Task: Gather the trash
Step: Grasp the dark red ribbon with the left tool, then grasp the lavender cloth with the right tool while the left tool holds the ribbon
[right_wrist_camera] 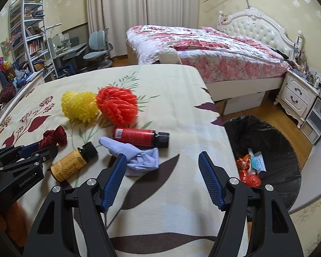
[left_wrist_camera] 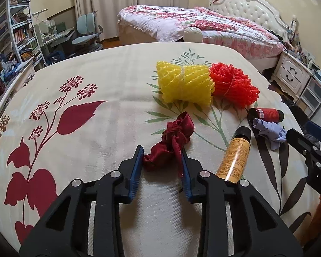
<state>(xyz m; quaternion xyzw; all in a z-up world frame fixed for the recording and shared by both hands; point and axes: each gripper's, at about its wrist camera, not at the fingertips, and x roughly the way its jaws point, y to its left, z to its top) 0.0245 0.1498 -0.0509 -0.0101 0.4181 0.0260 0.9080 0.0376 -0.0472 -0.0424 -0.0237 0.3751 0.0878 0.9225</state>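
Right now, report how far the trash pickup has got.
Done: wrappers already lie in the black-lined bin. In hand: the left tool is shut on the dark red ribbon; the right tool is open and holds nothing. Left on the bedspread: yellow mesh, red mesh, red bottle, yellow bottle, blue crumpled paper.

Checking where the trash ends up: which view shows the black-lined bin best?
The right wrist view. The bin stands on the floor beside the bed, its black liner open, with red wrappers and a pale packet inside. The left wrist view does not show it at all.
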